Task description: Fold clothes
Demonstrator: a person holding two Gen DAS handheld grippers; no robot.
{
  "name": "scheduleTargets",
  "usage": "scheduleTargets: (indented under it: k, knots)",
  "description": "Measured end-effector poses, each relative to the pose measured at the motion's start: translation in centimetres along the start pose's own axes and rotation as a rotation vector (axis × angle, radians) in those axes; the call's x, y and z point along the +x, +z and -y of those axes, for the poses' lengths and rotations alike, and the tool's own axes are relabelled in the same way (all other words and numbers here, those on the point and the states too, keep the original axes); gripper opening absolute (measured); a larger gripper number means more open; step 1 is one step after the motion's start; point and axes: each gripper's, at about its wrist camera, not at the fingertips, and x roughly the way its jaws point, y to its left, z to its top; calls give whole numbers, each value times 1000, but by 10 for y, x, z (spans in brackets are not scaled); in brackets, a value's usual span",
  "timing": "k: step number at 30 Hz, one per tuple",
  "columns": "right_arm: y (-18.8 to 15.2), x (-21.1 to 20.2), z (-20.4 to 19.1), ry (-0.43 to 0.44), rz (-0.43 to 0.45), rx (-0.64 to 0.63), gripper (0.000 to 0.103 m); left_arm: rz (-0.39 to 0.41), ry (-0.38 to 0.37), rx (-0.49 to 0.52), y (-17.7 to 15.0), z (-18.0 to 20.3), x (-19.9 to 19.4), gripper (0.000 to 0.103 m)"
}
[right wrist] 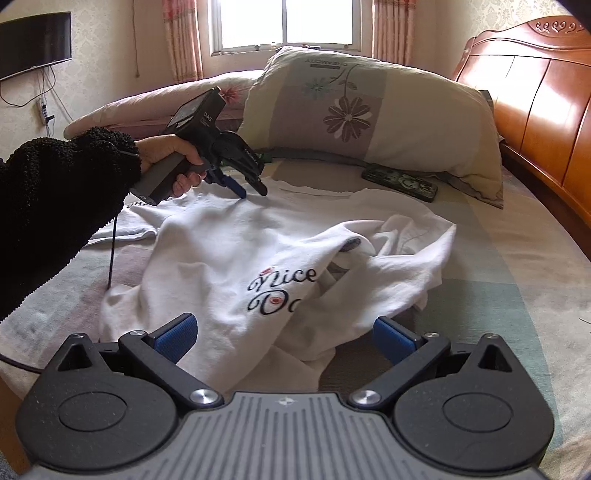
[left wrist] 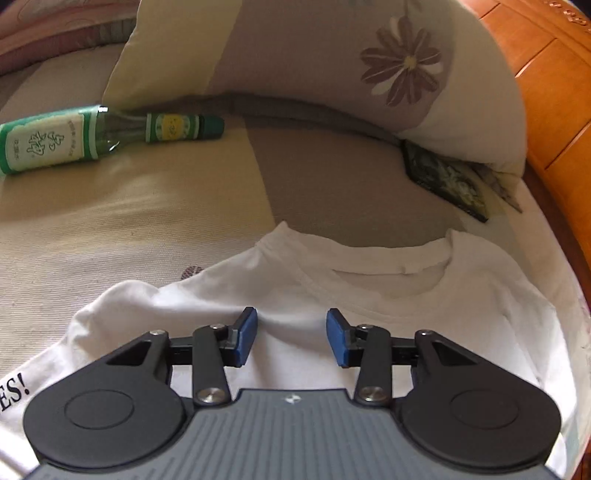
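Jaws apart over soft, rumpled white T-shirt (right wrist: 229,251)

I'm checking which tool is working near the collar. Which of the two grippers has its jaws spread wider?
The right gripper: its jaws gape over the white T-shirt hem, while the left gripper near the neckline is narrower.

Bedroom, daylight. Window (right wrist: 286,24) at 12 o'clock in the right wrist view, bright, overexposed; pink patterned curtains (right wrist: 183,40) either side. Pale patterned wallpaper (right wrist: 110,51). Dark flat screen (right wrist: 35,42) mounted on wall at 10 o'clock, cables hanging below it. Carved orange-brown wooden headboard (right wrist: 532,96) at 2 o'clock, glossy, catching the light. Bed sheet (right wrist: 517,280) in beige, grey and green blocks. Large floral pillow (right wrist: 369,114) propped toward the headboard.
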Motion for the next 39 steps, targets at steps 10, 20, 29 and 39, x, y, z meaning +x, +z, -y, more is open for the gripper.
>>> scheduleTargets:
  k: [10,20,29,39]
  knots:
    - [-13,1,33,-6,21,86,103,125,82,36,23,13,3,46]
    - [-21,-7,33,6,31,113,103,85,62,47,2,29,5,61]
    - [-21,-14,41,-2,44,156,103,150,24,67,3,20,-38,63]
    - [-15,-27,22,21,53,139,103,84,21,-24,-67,-55,-86,70]
